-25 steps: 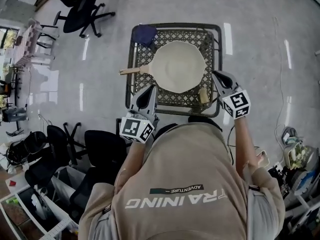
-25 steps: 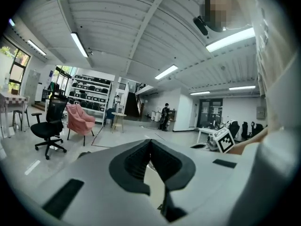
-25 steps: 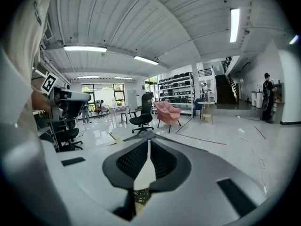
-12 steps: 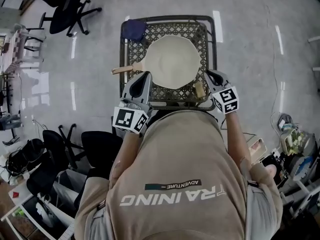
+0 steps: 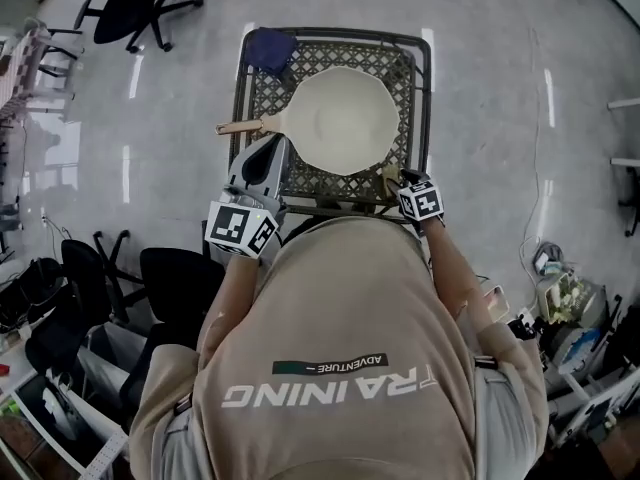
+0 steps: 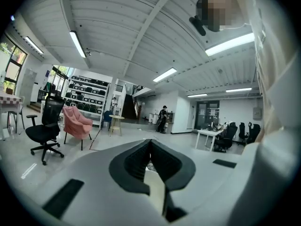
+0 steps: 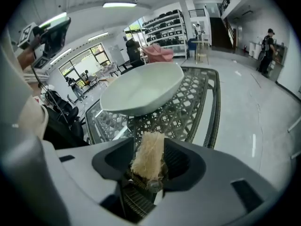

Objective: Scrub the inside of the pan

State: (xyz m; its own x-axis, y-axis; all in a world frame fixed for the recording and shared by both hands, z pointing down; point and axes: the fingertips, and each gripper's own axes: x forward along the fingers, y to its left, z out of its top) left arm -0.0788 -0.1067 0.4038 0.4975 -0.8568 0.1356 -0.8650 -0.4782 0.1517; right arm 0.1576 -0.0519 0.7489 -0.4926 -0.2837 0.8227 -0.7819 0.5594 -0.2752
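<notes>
**CAUTION: SCRUBBER PICKUP MAY FAIL**

The right gripper (image 7: pixel 149 149) jaws, just opened wide, straddle the scrubber (image 7: pixel 148 166) without pressing it. The left gripper (image 6: pixel 149 145) is closed and empty. The pan (image 5: pixel 345 118) sits mid-table (image 5: pixel 262 88) (unrestrained). A skewed closure could knock the scrubber away.

- Table (image 5: pixel 428 88): near edge hidden under the person's shoulders (image 5: pixel 340 258)
- Scrubber (image 5: pixel 387 176): only a sliver shows in the head view
- Pan (image 7: pixel 141 91): handle hidden behind its bowl in the right gripper view
</notes>
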